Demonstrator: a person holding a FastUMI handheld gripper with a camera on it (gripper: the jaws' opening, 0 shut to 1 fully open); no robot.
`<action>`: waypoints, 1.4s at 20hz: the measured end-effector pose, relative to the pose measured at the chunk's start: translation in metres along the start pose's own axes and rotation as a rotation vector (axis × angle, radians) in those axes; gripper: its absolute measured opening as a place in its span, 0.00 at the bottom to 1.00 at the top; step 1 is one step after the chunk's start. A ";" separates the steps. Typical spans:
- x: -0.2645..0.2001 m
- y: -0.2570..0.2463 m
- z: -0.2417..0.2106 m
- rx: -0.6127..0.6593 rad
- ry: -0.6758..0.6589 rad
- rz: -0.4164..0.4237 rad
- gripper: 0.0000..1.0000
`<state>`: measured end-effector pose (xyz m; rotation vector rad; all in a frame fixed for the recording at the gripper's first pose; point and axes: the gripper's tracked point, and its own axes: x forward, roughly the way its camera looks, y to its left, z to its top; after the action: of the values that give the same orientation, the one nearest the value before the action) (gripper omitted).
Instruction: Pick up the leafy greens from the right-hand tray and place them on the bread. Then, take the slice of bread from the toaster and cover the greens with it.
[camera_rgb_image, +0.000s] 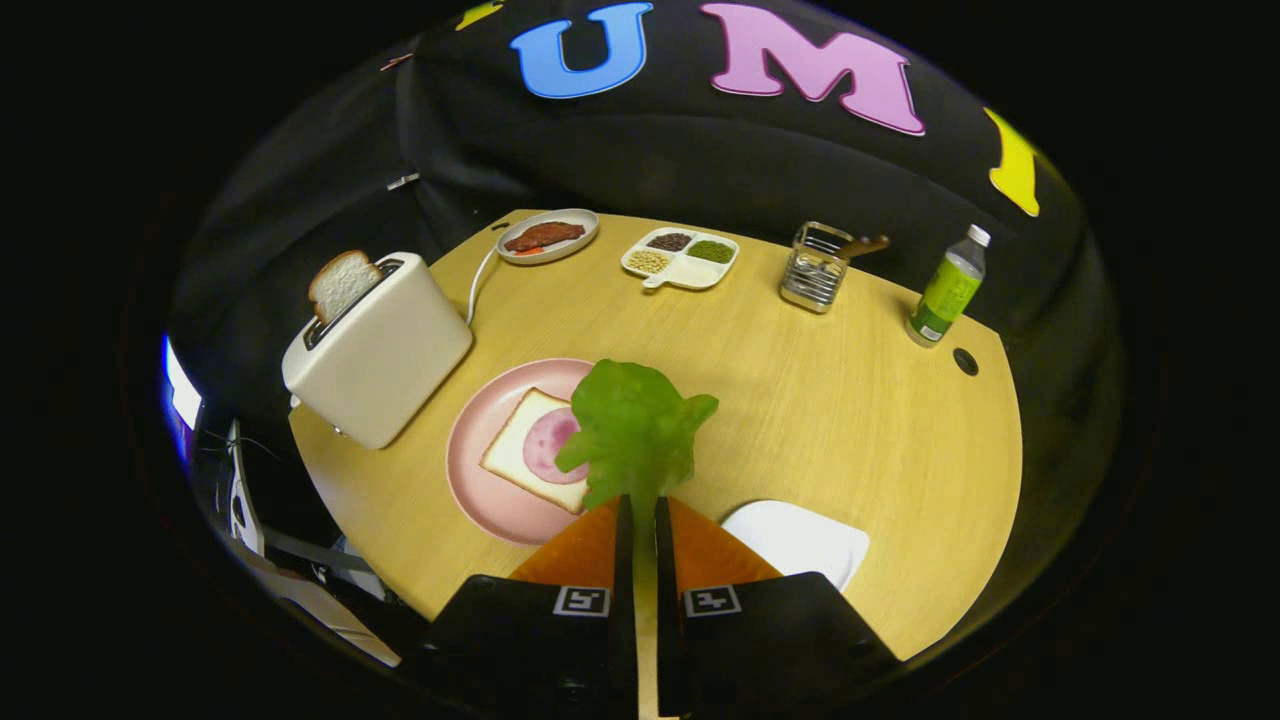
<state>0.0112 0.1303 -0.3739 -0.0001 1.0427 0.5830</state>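
Note:
My gripper (640, 505) is shut on the stem end of the leafy greens (636, 428), which stick out ahead of the orange fingers (585, 550) and hang above the table. Just beyond and left of the fingertips lies a pink plate (480, 480) holding a slice of bread (520, 455) topped with a round pink slice of meat (548, 445). The leaf overlaps the plate's right edge in the view. Further left stands a white toaster (385, 350) with a second slice of bread (342, 283) sticking up from its slot. A white tray (800, 540) lies right of the fingers.
At the back of the round wooden table (820, 400) are a plate of dark meat (547, 237), a divided dish of grains (682, 259), a metal cutlery holder (815, 267) and a green-labelled bottle (948, 288). The toaster's cord (478, 280) runs back from it.

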 end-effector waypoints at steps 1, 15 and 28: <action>0.005 0.012 0.004 0.001 0.003 0.016 0.12; 0.046 0.049 0.023 -0.023 0.054 0.025 0.72; -0.018 0.114 0.094 0.028 -0.111 0.135 0.87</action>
<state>0.0290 0.2441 -0.2801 0.1272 0.9474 0.6835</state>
